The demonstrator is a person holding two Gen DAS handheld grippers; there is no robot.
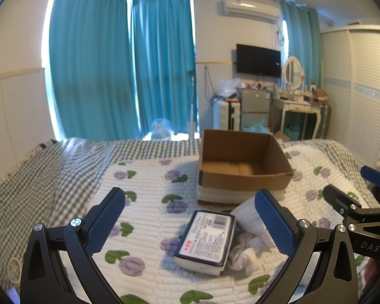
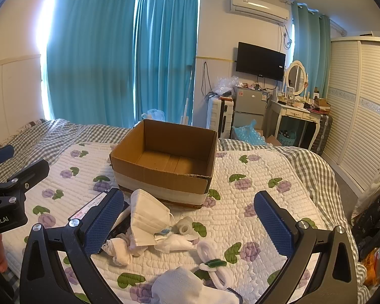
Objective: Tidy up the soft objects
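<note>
Surface: white quilted floral bedspread (image 2: 253, 177), open brown cardboard box (image 2: 164, 157) centre frame.
Handling: white folded face mask (image 2: 147, 215) light, limp; pinch mid-fold.
Fingers: left gripper (image 1: 190, 224) and right gripper (image 2: 190, 224) both spread apart, empty.

Teal, white and purple across a bedroom scene.

The quilted white bed cover (image 2: 253, 197) carries purple flowers with green leaves, lying over a grey-and-white checked sheet (image 1: 38, 177). The plain brown cardboard box (image 2: 164, 157) has a white band round its base. The rectangular tissue pack (image 1: 205, 240) is white with a dark navy border and a black barcode. The pleated face mask (image 2: 147, 215) is white; the crumpled socks (image 2: 119, 250) are off-white. The textured gripper fingers (image 2: 271, 217) have blue pads on black frames. The long curtains (image 1: 88, 63) are teal.
</note>
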